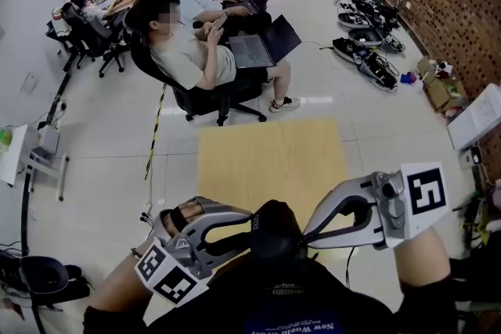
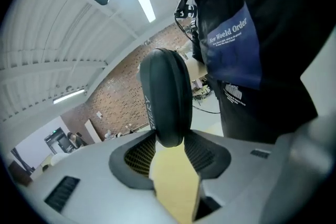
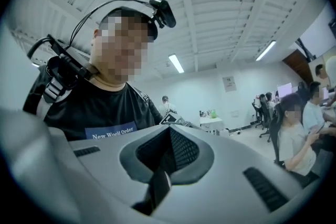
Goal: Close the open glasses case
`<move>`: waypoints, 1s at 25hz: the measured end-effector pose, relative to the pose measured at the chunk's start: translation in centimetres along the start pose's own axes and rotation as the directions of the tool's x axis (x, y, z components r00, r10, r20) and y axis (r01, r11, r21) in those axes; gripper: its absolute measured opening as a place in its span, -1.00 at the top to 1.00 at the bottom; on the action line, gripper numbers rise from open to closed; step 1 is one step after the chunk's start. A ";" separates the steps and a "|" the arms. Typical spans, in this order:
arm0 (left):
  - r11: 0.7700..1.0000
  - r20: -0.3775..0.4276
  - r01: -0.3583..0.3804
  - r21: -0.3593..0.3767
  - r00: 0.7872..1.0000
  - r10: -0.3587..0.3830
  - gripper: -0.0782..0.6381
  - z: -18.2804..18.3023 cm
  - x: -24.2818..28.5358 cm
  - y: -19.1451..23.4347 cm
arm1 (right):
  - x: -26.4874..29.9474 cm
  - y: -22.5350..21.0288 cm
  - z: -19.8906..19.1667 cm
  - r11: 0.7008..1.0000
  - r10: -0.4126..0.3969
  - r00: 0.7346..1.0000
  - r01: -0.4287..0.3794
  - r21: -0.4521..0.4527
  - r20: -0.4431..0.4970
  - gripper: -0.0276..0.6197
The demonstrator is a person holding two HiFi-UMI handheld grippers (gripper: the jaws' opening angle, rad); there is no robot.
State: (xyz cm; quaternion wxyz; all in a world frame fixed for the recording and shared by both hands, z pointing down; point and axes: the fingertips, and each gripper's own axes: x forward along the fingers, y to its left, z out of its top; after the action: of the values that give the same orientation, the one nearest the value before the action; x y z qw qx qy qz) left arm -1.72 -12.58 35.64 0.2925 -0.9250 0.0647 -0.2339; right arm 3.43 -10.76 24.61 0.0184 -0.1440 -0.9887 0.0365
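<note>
A black glasses case (image 1: 274, 229) is held in front of the person's chest, above a light wooden tabletop (image 1: 270, 164). My left gripper (image 1: 249, 235) comes in from the left and is shut on the case's lower end. In the left gripper view the case (image 2: 165, 94) stands upright between the pads (image 2: 142, 152), its two halves together with only a thin seam showing. My right gripper (image 1: 310, 240) comes in from the right with its tips right beside the case; whether they touch it I cannot tell. The right gripper view shows its jaws (image 3: 169, 136) shut with nothing between them.
A person with a laptop sits on a black office chair (image 1: 211, 90) beyond the tabletop. Equipment (image 1: 368, 43) lies along the brick wall at the right. A small white stand (image 1: 35, 156) is at the left, desks with more people at the back.
</note>
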 end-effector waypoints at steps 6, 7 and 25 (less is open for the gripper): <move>0.995 0.100 0.100 0.026 0.990 -0.102 0.18 2.0 0.9 -1.6 | -0.6 0.6 1.6 0.991 0.131 0.983 -0.128 -0.035 0.126 0.95; 0.990 0.128 0.137 0.015 0.982 -0.138 0.07 2.4 0.5 -1.9 | -0.9 0.8 1.8 0.987 0.160 0.976 -0.155 -0.044 0.145 0.95; 0.096 0.835 0.990 -0.105 0.140 -0.533 -0.49 9.2 -3.2 -1.8 | 1.0 2.2 2.2 0.851 0.520 0.826 -0.522 -0.050 0.218 0.95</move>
State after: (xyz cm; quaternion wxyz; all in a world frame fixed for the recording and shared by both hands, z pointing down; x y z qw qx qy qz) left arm -0.26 -5.61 28.80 -0.2460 -0.8326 -0.4963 -0.0022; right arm 2.95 -8.47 22.27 -0.1025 -0.4030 -0.9073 0.0619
